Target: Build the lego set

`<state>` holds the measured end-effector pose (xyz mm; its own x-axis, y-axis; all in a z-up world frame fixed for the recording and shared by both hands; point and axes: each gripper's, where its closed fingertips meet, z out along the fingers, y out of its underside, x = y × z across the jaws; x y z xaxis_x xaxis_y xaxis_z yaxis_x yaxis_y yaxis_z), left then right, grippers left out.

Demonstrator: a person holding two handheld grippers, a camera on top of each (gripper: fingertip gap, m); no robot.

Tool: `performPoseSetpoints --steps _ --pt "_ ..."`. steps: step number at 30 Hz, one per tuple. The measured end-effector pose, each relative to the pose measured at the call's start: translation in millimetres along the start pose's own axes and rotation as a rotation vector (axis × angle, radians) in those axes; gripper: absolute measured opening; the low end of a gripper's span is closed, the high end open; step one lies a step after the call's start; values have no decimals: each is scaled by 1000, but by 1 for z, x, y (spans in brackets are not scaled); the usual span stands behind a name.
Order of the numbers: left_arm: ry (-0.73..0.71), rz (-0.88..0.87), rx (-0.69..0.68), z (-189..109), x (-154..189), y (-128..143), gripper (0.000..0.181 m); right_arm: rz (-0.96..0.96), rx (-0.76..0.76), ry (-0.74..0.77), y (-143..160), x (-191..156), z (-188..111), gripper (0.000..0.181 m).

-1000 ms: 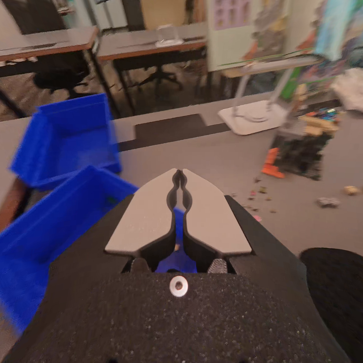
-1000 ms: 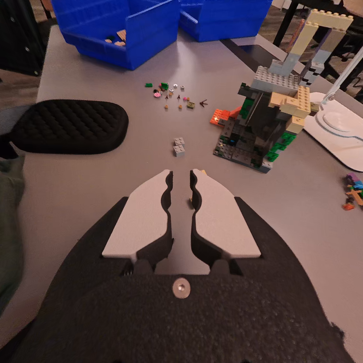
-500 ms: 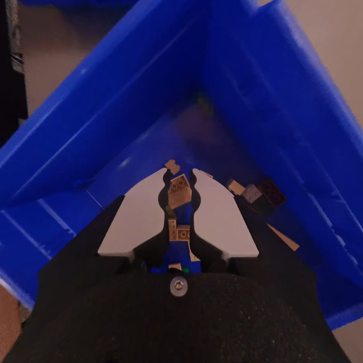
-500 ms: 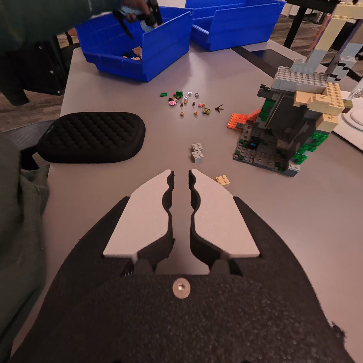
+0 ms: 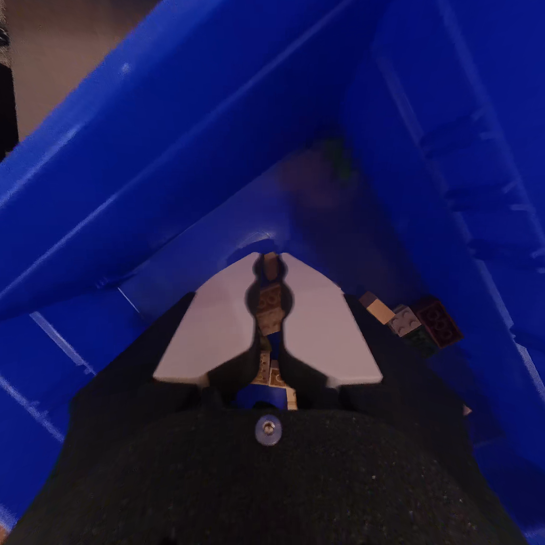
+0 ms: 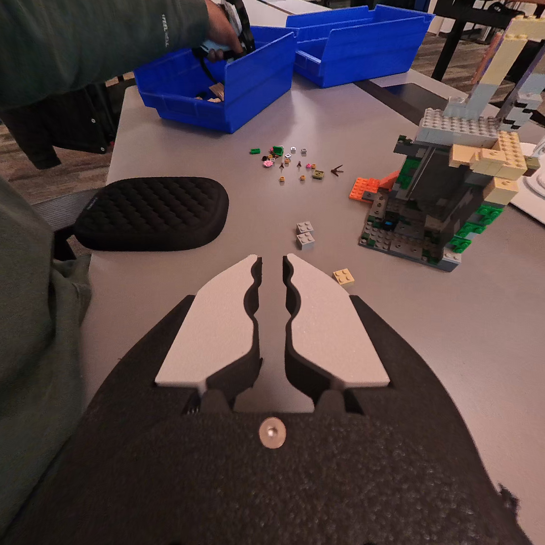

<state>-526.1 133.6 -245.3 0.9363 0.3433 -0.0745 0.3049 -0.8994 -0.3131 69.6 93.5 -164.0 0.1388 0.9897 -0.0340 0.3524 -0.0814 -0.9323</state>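
Observation:
My left gripper (image 5: 270,258) is down inside a blue bin (image 5: 177,147), its fingers nearly together on a small tan brick (image 5: 270,267) at their tips. More tan bricks (image 5: 269,312) lie under the fingers. My right gripper (image 6: 272,256) is open and empty, above the grey table. The part-built lego model (image 6: 442,191) stands to its right. A tan 2x2 plate (image 6: 343,276) lies just right of the right fingertips, and two grey 2x2 bricks (image 6: 305,234) lie just ahead.
In the bin, grey (image 5: 404,323), dark brown (image 5: 439,324) and tan (image 5: 377,308) bricks lie in the right corner. On the table are tiny loose pieces (image 6: 290,162), a black pad (image 6: 153,212), a second blue bin (image 6: 354,50) and a white lamp base (image 6: 530,191). A green-sleeved arm (image 6: 103,44) reaches into the near bin (image 6: 256,88). Across from one pair of fingers to the other is roughly 60 centimeters. My left tips are about 55 centimeters from the tan 2x2 plate (image 6: 343,276), my right tips only 10 centimeters.
My left gripper swung down from above the table into the blue bin, and its fingers narrowed onto a tan brick. My right gripper drew back a little, still open.

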Motion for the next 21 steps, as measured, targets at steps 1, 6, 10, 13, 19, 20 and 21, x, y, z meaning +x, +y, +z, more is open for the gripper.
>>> performPoseSetpoints --steps 1,6,10,13,19,20,21 --pt "6 8 23 -3 2 -3 0 -2 4 1 -1 0 -1 13" --pt "26 18 85 -25 4 -7 0 -14 25 5 -7 -2 -5 13" --pt "-5 22 88 -35 -7 0 0 -27 33 3 -10 -5 -6 13" --pt "-54 32 43 -35 -19 10 0 -28 33 2 -9 -6 -6 13" --pt "-208 13 -87 -26 -53 25 25 -15 30 0 -6 -7 -5 12" --pt "-229 5 -106 -24 -57 27 27 -15 29 0 -5 -7 -5 12" --pt "-240 -5 -118 -21 -59 27 28 -14 30 -1 -5 -8 -4 12"
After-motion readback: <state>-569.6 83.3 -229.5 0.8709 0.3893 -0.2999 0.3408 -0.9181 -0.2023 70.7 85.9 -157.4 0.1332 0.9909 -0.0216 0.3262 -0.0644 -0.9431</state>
